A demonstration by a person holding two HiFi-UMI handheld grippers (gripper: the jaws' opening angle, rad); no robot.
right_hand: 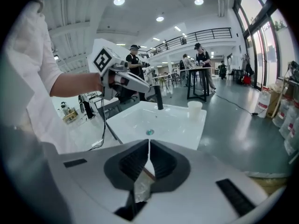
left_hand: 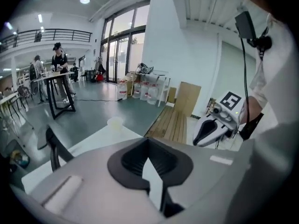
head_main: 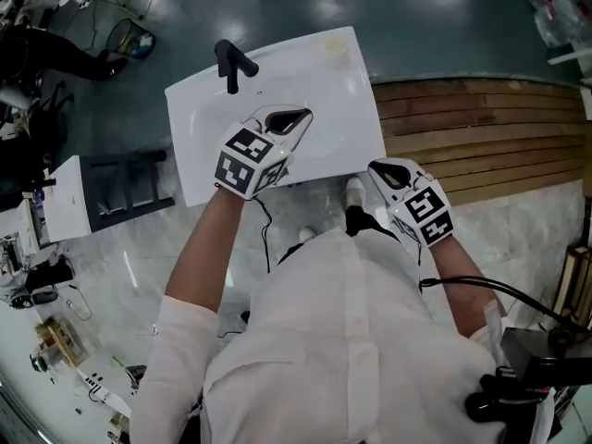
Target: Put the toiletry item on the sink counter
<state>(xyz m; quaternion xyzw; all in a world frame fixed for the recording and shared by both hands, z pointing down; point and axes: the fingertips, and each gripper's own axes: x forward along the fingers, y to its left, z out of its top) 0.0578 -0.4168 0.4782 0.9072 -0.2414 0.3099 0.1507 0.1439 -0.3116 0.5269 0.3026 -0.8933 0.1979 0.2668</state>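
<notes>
The left tool (head_main: 287, 118) is keeping its jaws pressed together with nothing between them, and in its own view the dark pads (left_hand: 140, 160) are meeting edge to edge. It is hovering over the basin of the white sink (head_main: 314, 86), a bare forearm reaching out behind it from a white sleeve (head_main: 176, 340).

The right tool (head_main: 383, 170) is likewise sitting closed. Its pads (right_hand: 161, 164) are touching along a thin seam, and I am seeing nothing gripped there. It is hanging lower and nearer the person, just off the sink's front right corner, above the pale marble floor (head_main: 518, 239).

The two tools are pointing apart from each other, each showing up in the other's camera.

The toiletry item, a pale translucent cup (head_main: 335, 49), is standing upright on the flat far corner of the sink, well apart from both tools and touching neither. The black faucet (head_main: 231, 63) is rising at the other end of that same back edge, and the drain (right_hand: 149, 132) is showing in the middle of the basin.

Wooden decking (head_main: 481, 137) is running alongside the sink to the person's right.
</notes>
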